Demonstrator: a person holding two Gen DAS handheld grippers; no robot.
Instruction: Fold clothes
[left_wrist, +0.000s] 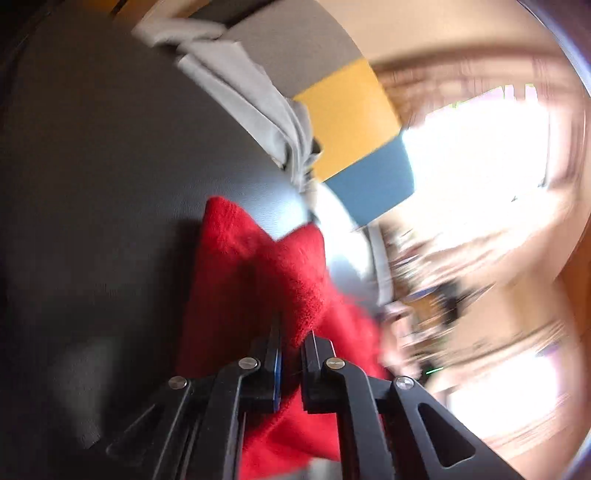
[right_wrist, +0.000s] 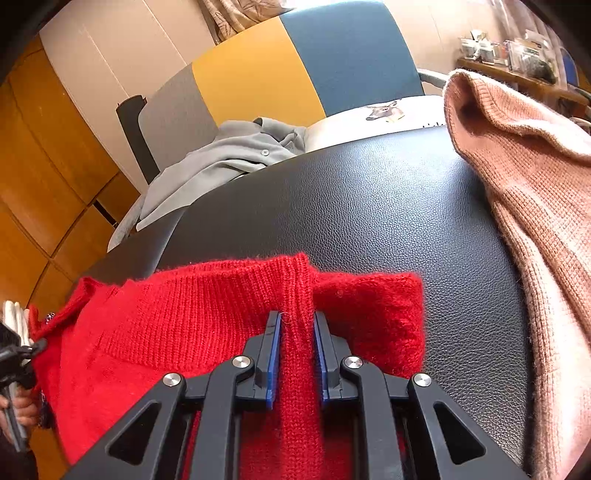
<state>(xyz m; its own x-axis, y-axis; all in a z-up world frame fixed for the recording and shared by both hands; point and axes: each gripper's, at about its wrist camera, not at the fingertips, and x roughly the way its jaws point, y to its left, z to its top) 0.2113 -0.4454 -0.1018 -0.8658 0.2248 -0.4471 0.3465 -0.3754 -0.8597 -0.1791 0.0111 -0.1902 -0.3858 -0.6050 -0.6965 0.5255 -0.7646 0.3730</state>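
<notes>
Both grippers are clamped on the red sweater (right_wrist: 177, 325): the right gripper (right_wrist: 297, 354) pinches a ribbed ridge at the hem, and the left gripper (left_wrist: 291, 354) has fleecy red cloth bunched between its nearly closed jaws. The sweater lies at 6 o'clock on the black table (right_wrist: 369, 206) in the right wrist view, its far edge on the leather-look top, its left end reaching off toward a hand (right_wrist: 22, 410) at 8 o'clock. To fold well, I'd judge both grips should stay tight and move together, keeping the hem taut and level so the knit lands flat without a twist; loose fuzzy knit could slip or drag. A pink sweater (right_wrist: 535, 221) is heaped at 3 o'clock, well apart from the red one. A grey shirt (right_wrist: 229, 158) hangs off the far edge at 11 o'clock, beside a chair (right_wrist: 295, 66) with grey, yellow and blue panels. Wooden cabinets (right_wrist: 44, 166) stand at 9 o'clock. The left wrist view is motion-blurred, with a bright window (left_wrist: 480, 147) at 2 o'clock.
</notes>
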